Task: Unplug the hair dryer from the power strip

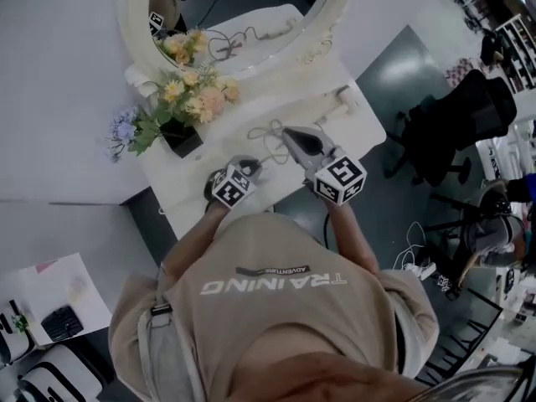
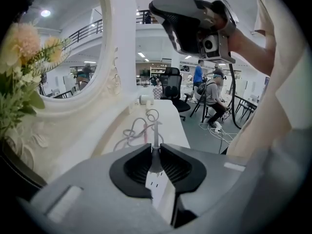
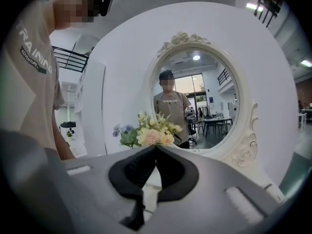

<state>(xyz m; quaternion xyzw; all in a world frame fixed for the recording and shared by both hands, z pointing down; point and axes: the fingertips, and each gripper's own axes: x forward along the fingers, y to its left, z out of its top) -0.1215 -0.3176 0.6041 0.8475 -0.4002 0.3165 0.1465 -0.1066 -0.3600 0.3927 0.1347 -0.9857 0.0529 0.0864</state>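
A white power strip lies between the jaws of my left gripper, which is shut on it low over the white vanity table. At its far end a grey cord end stands up. From there a cord leads to a loose coil. The white hair dryer lies at the table's far right. My right gripper hangs high above the cord coil, its tips together, and I see nothing between them. In the left gripper view the right gripper sits overhead.
An oval mirror stands at the back of the table. A flower bunch in a dark pot sits at the left. A black office chair and floor cables are to the right of the table.
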